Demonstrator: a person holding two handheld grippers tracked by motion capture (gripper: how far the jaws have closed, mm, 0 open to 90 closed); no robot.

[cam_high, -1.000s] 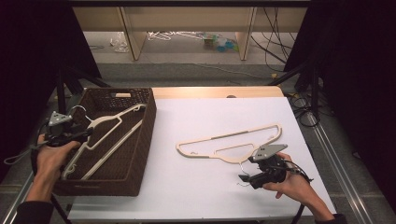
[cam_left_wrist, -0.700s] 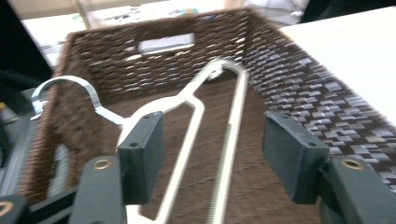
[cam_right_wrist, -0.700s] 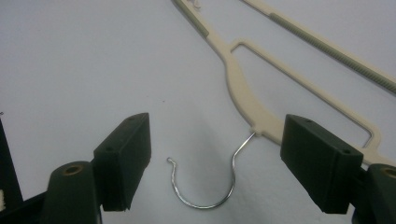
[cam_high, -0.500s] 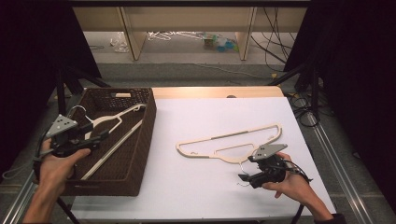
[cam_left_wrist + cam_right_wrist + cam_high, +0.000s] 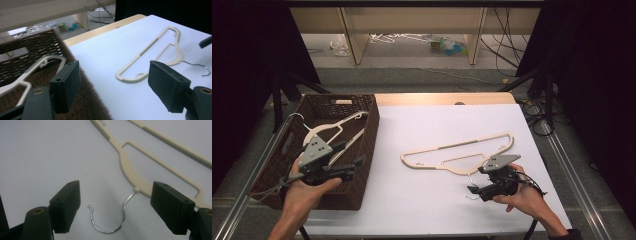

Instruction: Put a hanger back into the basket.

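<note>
A cream plastic hanger lies flat on the white table, its metal hook pointing at the near edge. My right gripper rests open on the table, and the hook lies between its jaws, untouched. A second cream hanger lies in the brown wicker basket at the left. My left gripper hovers over the basket's near right part and points toward the table. Its jaws have just been opening, with nothing between them.
The white sheet covers the wooden table. Black stands and cables flank both sides. On the floor beyond the far edge, several hangers and small items lie scattered by wooden furniture legs.
My left gripper has left the basket's far left, by the hanger's hook, and moved right and nearer, its jaws spreading wider. The right gripper and both hangers have stayed put.
</note>
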